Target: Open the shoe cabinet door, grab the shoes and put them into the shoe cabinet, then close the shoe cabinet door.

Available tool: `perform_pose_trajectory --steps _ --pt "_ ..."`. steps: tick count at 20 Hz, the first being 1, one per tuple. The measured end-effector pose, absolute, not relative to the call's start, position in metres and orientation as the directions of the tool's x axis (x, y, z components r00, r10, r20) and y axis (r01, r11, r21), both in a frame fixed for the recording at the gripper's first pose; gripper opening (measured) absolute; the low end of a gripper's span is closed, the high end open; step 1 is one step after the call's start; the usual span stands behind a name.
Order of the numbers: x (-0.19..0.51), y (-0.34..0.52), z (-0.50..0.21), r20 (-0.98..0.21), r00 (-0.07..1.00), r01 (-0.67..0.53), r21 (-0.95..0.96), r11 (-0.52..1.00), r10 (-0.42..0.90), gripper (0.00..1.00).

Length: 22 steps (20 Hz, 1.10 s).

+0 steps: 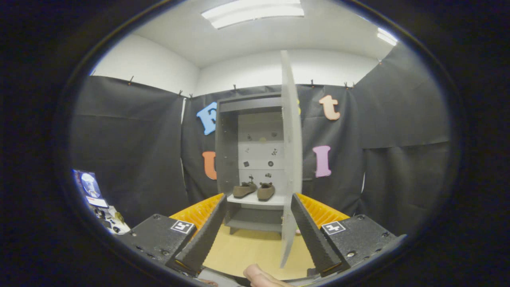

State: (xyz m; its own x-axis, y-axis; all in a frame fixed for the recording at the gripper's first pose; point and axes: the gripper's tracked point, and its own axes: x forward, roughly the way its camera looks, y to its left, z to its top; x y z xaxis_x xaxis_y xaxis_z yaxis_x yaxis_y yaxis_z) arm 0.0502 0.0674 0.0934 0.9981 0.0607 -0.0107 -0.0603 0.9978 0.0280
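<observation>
Shoe cabinet: grey, boxy, base hidden behind the fingers. Door: flat pale panel, swung open, seen edge-on. Shoes: 2 brown, soft-looking, side by side on the white shelf. Gripper: fingers wide apart, holding nothing, cabinet beyond them.

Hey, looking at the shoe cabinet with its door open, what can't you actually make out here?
- Right side of the cabinet interior, gripper view: hidden behind the open door, seen nearly edge-on.
- Small dark marks on the back panel: too small to identify.
- Shoes: too far to tell material or fastening.
- Lower shelf: partly hidden by the open gripper fingers.
- The door's front face and handle: turned away.
</observation>
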Motion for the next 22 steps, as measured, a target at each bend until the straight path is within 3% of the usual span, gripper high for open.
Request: perform_pose_trajectory --steps 7,19,22 --pt "0.034 -0.037 0.084 -0.033 0.998 0.062 0.034 0.997 -0.061 1.00" --pt "0.198 -0.195 0.016 -0.202 0.975 0.103 0.037 0.994 -0.093 1.00" --pt "0.220 -0.213 0.012 -0.187 0.978 0.101 0.029 0.994 -0.094 1.00"
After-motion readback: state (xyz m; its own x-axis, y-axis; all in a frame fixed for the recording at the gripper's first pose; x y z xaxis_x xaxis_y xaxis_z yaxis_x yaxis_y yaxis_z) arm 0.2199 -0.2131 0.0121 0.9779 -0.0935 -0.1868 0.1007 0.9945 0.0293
